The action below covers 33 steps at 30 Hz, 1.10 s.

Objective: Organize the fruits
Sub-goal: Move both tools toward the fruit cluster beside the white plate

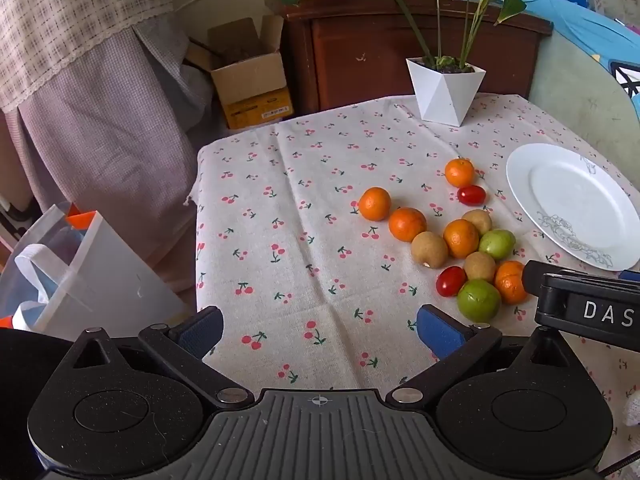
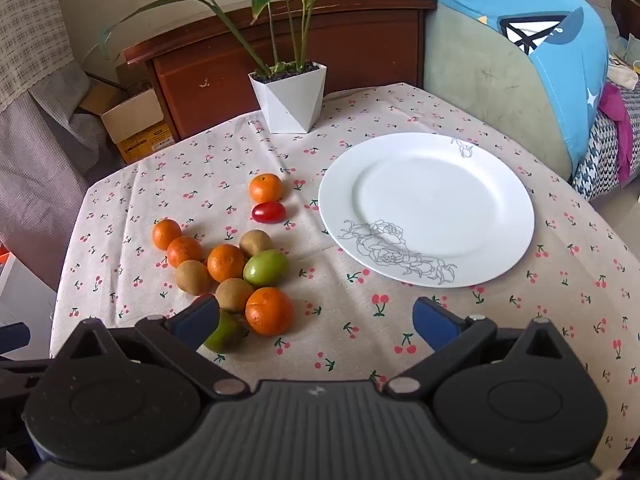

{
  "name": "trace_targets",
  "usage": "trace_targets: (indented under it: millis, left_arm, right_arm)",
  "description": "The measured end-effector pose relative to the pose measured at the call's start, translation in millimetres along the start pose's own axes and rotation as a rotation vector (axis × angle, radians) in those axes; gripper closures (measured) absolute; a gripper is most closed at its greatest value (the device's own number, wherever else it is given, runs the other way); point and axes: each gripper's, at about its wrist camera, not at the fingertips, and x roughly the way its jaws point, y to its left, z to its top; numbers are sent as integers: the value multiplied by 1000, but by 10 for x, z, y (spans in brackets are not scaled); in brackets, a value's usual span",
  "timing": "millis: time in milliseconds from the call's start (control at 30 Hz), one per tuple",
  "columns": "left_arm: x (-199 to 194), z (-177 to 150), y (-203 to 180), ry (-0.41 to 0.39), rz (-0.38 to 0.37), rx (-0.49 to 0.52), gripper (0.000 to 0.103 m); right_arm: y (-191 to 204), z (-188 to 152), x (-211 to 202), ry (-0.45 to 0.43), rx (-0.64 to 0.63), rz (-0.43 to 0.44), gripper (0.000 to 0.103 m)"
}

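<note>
Open cloth near the plate

The plate (image 2: 426,208) lies bare; fruit cluster (image 2: 232,268) crowds left, plant pot (image 2: 289,98) blocks far side.

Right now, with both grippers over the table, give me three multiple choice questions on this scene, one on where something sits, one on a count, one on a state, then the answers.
1. Where does the white plate lie relative to the fruit pile?
A. To its right, apart from it
B. Under the fruit
C. Behind the plant pot

2. How many orange mandarins are on the cherry-print tablecloth?
A. Two
B. Five
C. Eight

3. What is the state of the right gripper?
A. Shut on a green fruit
B. Shut on nothing
C. Open, holding nothing

Answers:
1 A: in the right wrist view the plate sits bare to the right of the fruit, with cloth between them.
2 B: five show, including the far mandarin and the near mandarin.
3 C: the blue pads stand wide apart with only cloth between them.
</note>
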Motion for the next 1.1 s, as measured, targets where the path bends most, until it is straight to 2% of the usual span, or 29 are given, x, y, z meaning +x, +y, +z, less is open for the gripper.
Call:
trace_targets:
  millis: [100, 167, 467, 700, 833, 1100]
  left_arm:
    - [34, 2, 29, 19, -6, -32, 0]
    - [-20, -45, 76, 0, -3, -53, 0]
    - [-122, 4, 68, 11, 13, -40, 0]
    - [-180, 1, 30, -9, 21, -25, 0]
    - [-209, 9, 41, -16, 25, -36, 0]
    - [-221, 14, 54, -7, 29, -55, 0]
  right_arm:
    - [4, 2, -11, -1, -3, -4, 1]
    - [-2, 8, -33, -5, -3, -3, 1]
    - [-24, 6, -186, -44, 2, -46, 1]
    - [-44, -21, -279, -85, 35, -38, 1]
    - [-6, -20, -309, -77, 6, -50, 1]
    - [-52, -29, -261, -6, 20, -22, 1]
